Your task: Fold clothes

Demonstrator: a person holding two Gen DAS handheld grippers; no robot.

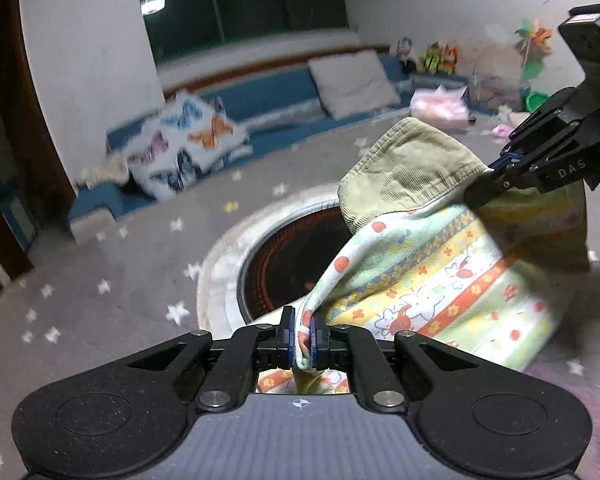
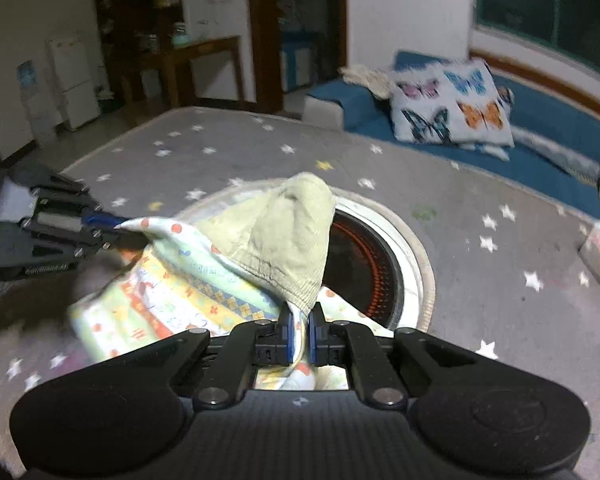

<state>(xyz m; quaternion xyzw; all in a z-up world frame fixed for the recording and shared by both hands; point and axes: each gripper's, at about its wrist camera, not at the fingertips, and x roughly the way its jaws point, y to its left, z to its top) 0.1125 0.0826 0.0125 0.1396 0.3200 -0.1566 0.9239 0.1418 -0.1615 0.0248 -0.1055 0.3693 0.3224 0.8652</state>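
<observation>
Tongs both nearly closed: left tongs (image 1: 303, 336) & right tongs (image 2: 299, 334) each pinching garment (image 1: 440, 276) edge.

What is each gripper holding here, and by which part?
Both hold the patterned garment: left gripper and right gripper each pinch an edge, lifted between them.

left gripper (image 1: 303, 338): tilted down, jaws pinched tight on cloth | right gripper (image 2: 299, 336): tilted down, jaws pinched tight on cloth | both grippers held apart, tips angled toward each other
</observation>
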